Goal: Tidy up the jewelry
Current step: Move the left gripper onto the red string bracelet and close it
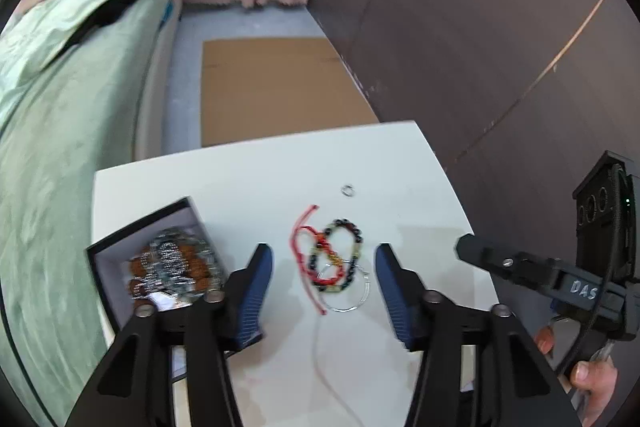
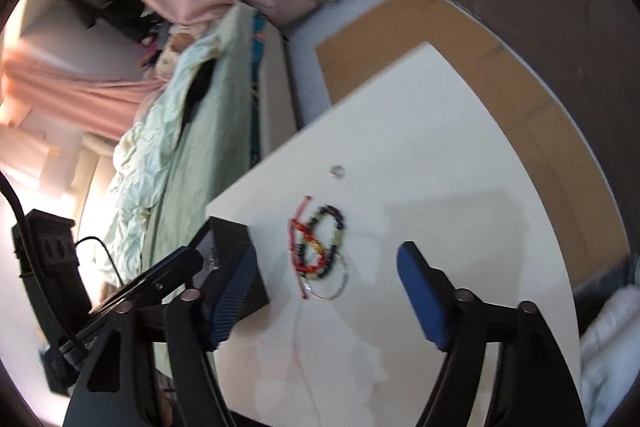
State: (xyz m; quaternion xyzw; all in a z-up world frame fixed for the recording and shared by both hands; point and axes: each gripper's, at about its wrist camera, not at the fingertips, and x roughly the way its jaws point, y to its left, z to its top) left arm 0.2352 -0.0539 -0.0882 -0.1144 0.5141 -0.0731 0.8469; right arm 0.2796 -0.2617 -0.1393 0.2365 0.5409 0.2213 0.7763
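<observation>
Your left gripper (image 1: 324,283) and right gripper (image 2: 326,283) were both released, jaws spread, nothing held. Bracelet pile (image 1: 334,259) lay on the white table (image 1: 248,175) just past your fingertips; open black box (image 1: 154,259) left of it, small ring (image 1: 349,190) beyond.

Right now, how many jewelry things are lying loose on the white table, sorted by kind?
Beaded bracelet: 1
Red cord bracelet: 1
Clear thin hoop: 1
Small silver ring: 1
Total: 4, as far as the tangle shows; the box pieces are not counted.
</observation>
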